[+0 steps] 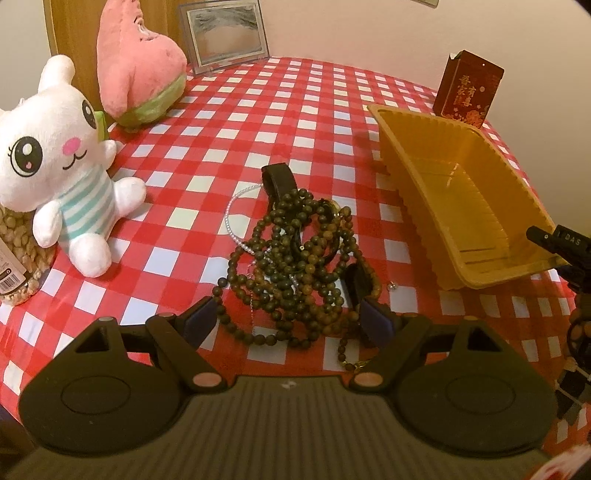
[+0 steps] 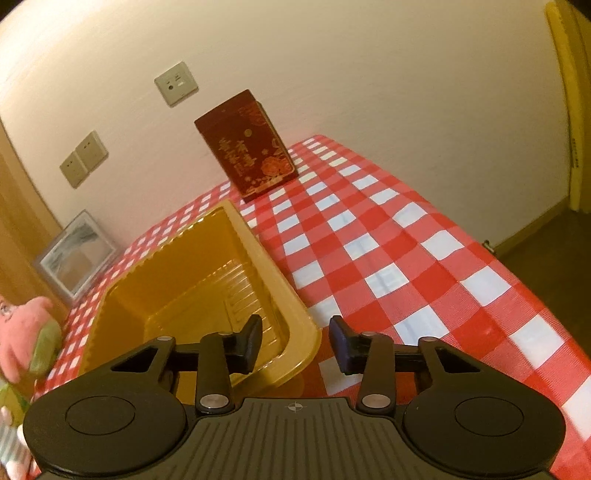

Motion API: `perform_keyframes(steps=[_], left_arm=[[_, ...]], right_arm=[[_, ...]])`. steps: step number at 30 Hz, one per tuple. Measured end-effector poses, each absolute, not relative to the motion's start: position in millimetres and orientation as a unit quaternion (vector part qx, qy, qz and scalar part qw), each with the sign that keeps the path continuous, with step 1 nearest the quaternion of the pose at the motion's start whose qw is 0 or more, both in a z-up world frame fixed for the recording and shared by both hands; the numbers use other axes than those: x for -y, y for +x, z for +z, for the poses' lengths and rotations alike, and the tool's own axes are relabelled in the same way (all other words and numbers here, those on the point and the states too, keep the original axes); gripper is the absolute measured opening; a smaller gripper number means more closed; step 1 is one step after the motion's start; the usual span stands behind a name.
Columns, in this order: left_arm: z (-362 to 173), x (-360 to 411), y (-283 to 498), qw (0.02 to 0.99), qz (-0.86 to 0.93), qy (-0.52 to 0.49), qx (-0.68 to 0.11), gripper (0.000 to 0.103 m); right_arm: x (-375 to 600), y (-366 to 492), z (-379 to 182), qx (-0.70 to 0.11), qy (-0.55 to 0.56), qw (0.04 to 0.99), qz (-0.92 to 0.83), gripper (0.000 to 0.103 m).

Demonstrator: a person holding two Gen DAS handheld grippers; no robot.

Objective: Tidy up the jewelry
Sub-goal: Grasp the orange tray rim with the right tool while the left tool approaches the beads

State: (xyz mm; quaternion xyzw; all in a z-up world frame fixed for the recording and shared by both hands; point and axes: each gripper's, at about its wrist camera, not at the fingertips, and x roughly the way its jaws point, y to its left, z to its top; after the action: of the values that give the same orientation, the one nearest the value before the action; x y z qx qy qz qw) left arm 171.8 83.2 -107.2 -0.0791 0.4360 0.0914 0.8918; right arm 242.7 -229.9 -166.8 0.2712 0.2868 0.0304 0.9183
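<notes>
A tangled pile of dark wooden bead strings (image 1: 295,266) lies on the red checked tablecloth with a thin pearl chain (image 1: 231,218) and a black strap (image 1: 279,179). My left gripper (image 1: 291,317) is open, its fingers straddling the near edge of the pile. An empty yellow plastic tray (image 1: 454,206) stands to the right of the pile. In the right wrist view my right gripper (image 2: 295,341) is open and empty, its fingers either side of the tray's near right corner (image 2: 299,332). The right gripper also shows at the edge of the left wrist view (image 1: 561,245).
A white bunny plush (image 1: 55,166), a pink plush (image 1: 140,62) and a picture frame (image 1: 225,31) stand at the left and back. A dark red box (image 2: 247,147) stands behind the tray. The table edge drops off at the right (image 2: 517,280).
</notes>
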Motion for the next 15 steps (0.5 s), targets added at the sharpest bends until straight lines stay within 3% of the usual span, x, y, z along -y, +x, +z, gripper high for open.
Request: perform_keyframes(steps=[3, 7, 15], left_arm=[[-109, -85, 171, 0.891, 0.091, -0.079, -0.439, 0.083], [-110, -86, 169, 0.890, 0.089, -0.078, -0.440, 0.082], [-112, -81, 165, 0.891, 0.077, -0.076, -0.442, 0.078]], right_arm=[[226, 246, -171, -0.284, 0.272, 0.919, 0.024, 0.036], [223, 245, -170, -0.270, 0.260, 0.927, 0.021, 0.015], [219, 233, -154, -0.253, 0.207, 0.945, 0.009, 0.013]])
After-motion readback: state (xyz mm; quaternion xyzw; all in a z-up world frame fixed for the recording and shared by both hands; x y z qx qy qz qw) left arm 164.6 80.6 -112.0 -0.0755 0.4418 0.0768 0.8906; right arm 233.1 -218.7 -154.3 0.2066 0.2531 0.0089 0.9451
